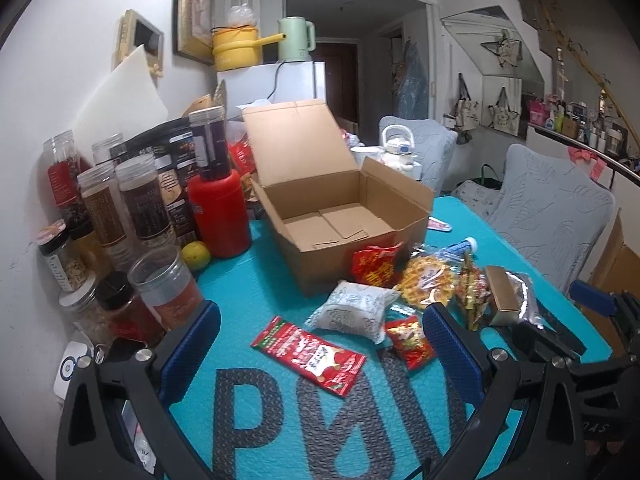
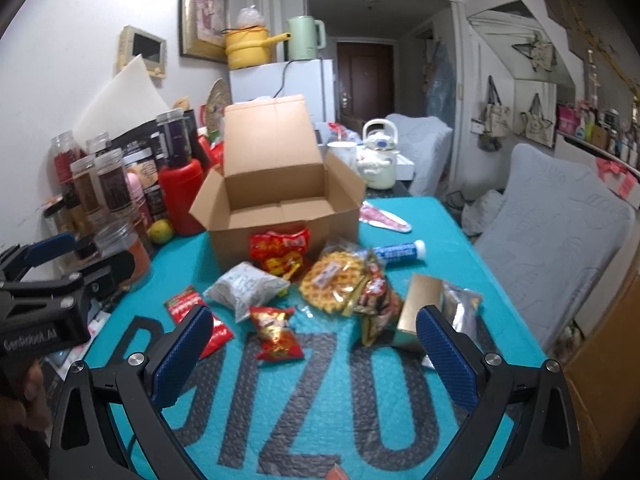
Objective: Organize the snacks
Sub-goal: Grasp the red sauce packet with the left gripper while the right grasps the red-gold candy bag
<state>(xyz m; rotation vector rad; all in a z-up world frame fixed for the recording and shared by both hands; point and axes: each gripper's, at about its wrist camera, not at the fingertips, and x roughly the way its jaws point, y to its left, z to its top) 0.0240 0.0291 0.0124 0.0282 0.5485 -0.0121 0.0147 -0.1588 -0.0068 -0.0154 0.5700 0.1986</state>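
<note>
An open empty cardboard box (image 1: 340,216) (image 2: 280,208) stands on the teal table mat. Snacks lie in front of it: a long red packet (image 1: 308,354) (image 2: 188,304), a white pouch (image 1: 354,310) (image 2: 244,286), a small red bag (image 1: 408,336) (image 2: 276,330), a big red bag (image 1: 376,266) (image 2: 280,254), a waffle pack (image 1: 430,284) (image 2: 332,280), a gold box (image 1: 506,294) (image 2: 420,308) and a blue tube (image 2: 398,252). My left gripper (image 1: 320,344) is open above the long red packet. My right gripper (image 2: 314,346) is open above the small red bag.
Several jars (image 1: 120,200), a red bottle (image 1: 220,212) and a lime (image 1: 196,255) crowd the table's left side by the wall. A white kettle (image 2: 378,160) stands behind the box. Grey cushioned chairs (image 2: 560,232) line the right edge.
</note>
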